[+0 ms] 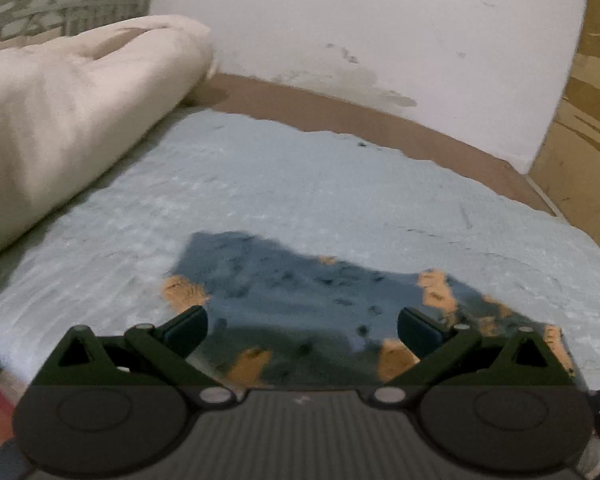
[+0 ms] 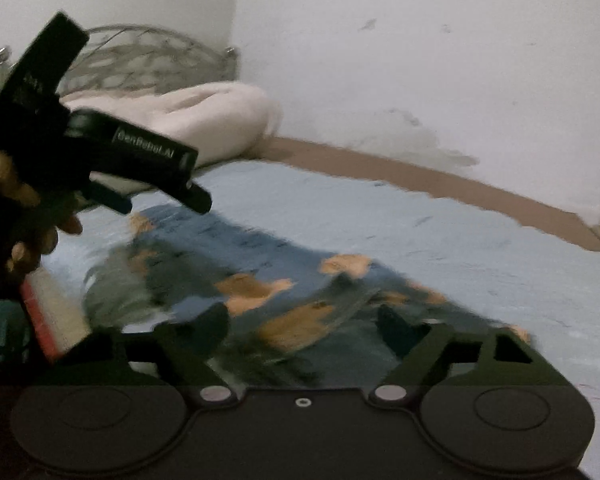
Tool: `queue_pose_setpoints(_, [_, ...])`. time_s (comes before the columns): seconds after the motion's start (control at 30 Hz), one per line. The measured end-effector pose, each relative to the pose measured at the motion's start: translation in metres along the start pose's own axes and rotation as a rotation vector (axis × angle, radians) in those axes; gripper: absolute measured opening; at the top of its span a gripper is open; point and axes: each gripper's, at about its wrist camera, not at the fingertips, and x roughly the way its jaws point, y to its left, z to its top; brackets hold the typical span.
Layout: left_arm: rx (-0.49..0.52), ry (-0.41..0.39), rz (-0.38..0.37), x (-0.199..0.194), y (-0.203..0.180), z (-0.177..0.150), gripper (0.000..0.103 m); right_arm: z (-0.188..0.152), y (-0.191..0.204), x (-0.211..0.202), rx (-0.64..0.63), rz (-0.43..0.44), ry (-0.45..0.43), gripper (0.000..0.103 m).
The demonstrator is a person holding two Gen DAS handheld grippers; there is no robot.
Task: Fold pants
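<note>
The pants (image 1: 300, 292) are dark blue with orange patches and lie flat on the light blue bed cover (image 1: 300, 184). My left gripper (image 1: 302, 328) is open and empty, hovering over the near part of the pants. In the right wrist view the pants (image 2: 260, 280) stretch from left to right, blurred. My right gripper (image 2: 302, 332) is open and empty above their near edge. The left gripper (image 2: 160, 196) shows there at the upper left, held in a hand above the pants' far left end.
A rolled cream blanket (image 1: 68, 120) lies at the left by a metal headboard (image 1: 60, 4). A white wall (image 1: 380, 32) runs behind the bed. A wooden cabinet (image 1: 588, 128) stands at the right. A red and white object (image 2: 48, 320) sits at the bed's left edge.
</note>
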Motion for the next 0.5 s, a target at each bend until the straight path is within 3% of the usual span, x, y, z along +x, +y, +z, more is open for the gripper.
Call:
queue_pose_setpoints(0.13, [-0.03,0.013,0.011,-0.007,0.018,-0.003,0.103,0.001,0.016,0.014,-0.022,0.016,0.052,0.042])
queue_pose_setpoints(0.3, [-0.019,-0.014,0.032,-0.015,0.03,-0.003,0.103,0.003,0.015,0.009,0.044,0.018,0.04,0.041])
queue_pose_setpoints(0.5, [-0.062,0.024,0.042,0.01,0.044,-0.014,0.103,-0.002,0.005,0.015,0.141,-0.023,0.064,0.041])
